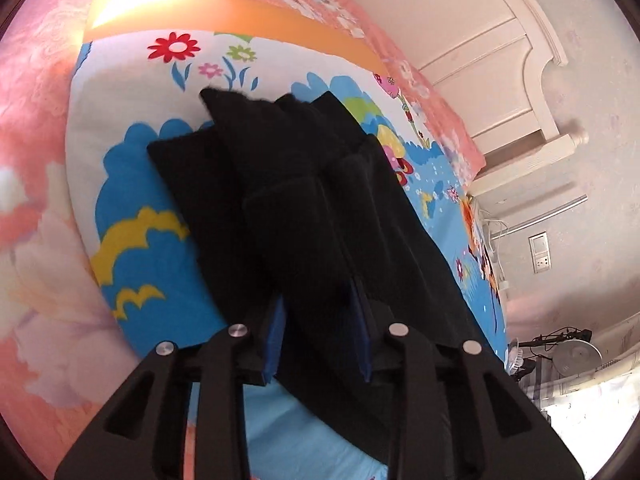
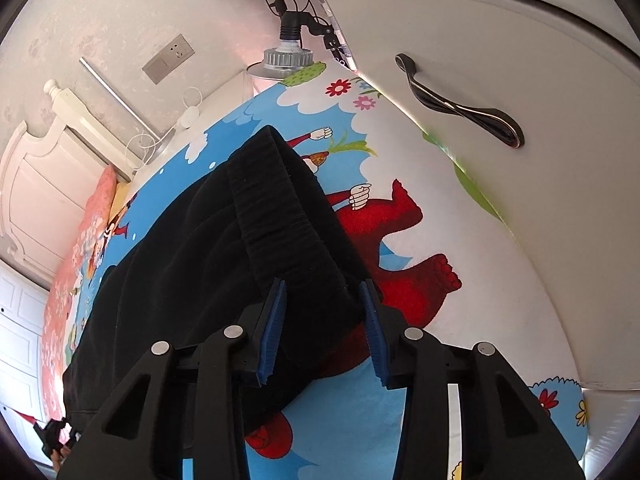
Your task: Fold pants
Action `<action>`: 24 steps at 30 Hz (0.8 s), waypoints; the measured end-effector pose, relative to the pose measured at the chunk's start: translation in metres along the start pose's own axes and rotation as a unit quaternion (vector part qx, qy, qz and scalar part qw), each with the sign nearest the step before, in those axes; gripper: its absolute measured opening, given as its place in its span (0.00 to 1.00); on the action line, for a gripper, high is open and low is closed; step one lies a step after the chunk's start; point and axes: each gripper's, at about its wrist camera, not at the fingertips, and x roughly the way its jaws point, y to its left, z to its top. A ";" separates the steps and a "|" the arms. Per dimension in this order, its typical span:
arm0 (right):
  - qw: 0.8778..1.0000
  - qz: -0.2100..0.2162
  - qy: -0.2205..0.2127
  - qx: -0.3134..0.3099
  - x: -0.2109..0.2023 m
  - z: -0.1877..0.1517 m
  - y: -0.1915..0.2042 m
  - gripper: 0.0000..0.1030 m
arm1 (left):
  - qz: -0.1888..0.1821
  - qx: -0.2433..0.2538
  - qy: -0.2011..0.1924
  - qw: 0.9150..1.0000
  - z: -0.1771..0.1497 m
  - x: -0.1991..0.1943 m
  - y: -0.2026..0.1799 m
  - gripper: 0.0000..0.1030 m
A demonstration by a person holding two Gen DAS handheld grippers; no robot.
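The black pants (image 1: 280, 200) lie lengthwise on the cartoon-print sheet (image 1: 132, 240), their legs stacked in layers toward the far cuffs. The near end of the fabric runs up between the blue pads (image 1: 276, 336) of my left gripper (image 1: 320, 320), which is shut on it. In the right wrist view the ribbed elastic waistband (image 2: 276, 208) of the pants (image 2: 168, 272) rises into my right gripper (image 2: 324, 312). Black cloth fills the gap between its blue pads (image 2: 272, 328), so it is shut on the waistband.
A pink floral blanket (image 1: 44, 160) borders the sheet. A white headboard (image 1: 480, 40) and a wall with sockets stand beyond. A lamp (image 2: 286, 60) and cables hang near the bed's corner. A white cabinet door with a dark handle (image 2: 460, 100) is close on the right.
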 end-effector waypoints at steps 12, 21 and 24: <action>0.999 -0.012 -0.025 -0.038 -0.029 0.017 0.011 0.10 | 0.005 -0.040 -0.039 0.998 -0.006 -0.049 -0.006 0.06; 1.000 0.016 -0.018 -0.020 -0.039 0.019 0.006 0.10 | -0.002 -0.059 -0.026 0.998 -0.001 -0.040 0.003 0.06; 0.999 0.015 -0.022 -0.032 -0.040 0.024 0.013 0.10 | -0.019 -0.060 -0.048 0.997 0.007 -0.059 -0.011 0.06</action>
